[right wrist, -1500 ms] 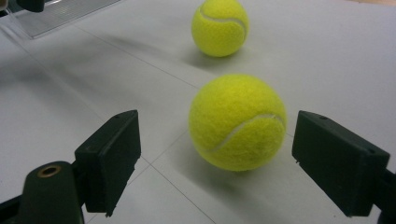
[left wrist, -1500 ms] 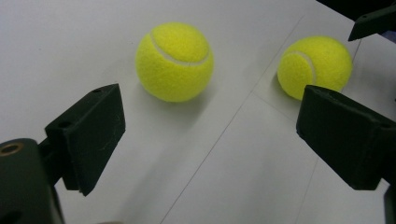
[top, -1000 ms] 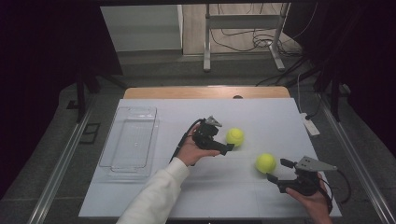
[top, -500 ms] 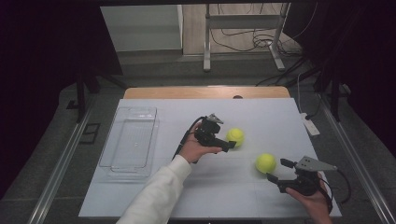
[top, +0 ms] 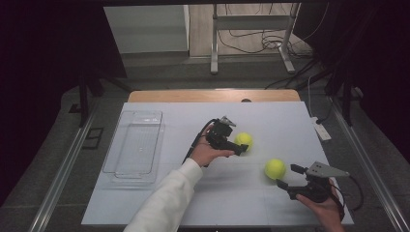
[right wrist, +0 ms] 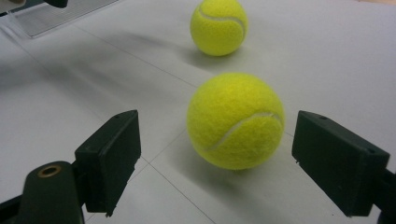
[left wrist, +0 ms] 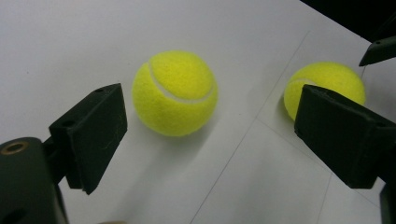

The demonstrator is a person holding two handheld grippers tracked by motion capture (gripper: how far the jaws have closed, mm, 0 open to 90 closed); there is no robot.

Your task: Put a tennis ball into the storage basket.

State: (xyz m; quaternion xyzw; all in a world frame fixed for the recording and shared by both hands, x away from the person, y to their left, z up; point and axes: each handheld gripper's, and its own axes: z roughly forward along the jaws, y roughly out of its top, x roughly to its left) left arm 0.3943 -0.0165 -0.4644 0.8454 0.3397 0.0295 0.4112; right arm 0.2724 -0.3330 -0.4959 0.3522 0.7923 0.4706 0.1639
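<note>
We see two fuzzy yellow tennis balls on the smooth white table [top: 159, 203], both well to the right of the clear plastic tray [top: 135, 145], a shallow rectangular tray with rounded corners. The far ball [top: 243, 140] lies nearer the tray and the near ball [top: 274, 168] farther from it, the two apart. Our left gripper [top: 240, 148], held in the left hand [top: 207, 153] with a white sleeve [top: 164, 203], has its blocky matte black jaws spread wide, with the far ball [left wrist: 174, 92] just ahead of them, closer to one jaw, untouched. Our right gripper [top: 287, 176] in the right hand [top: 326, 209] is also spread wide, the near ball [right wrist: 235, 120] sitting between the jaw tips with gaps on both sides. Curved white seams show on both balls' felt. Thin lines cross the table near the balls.
</note>
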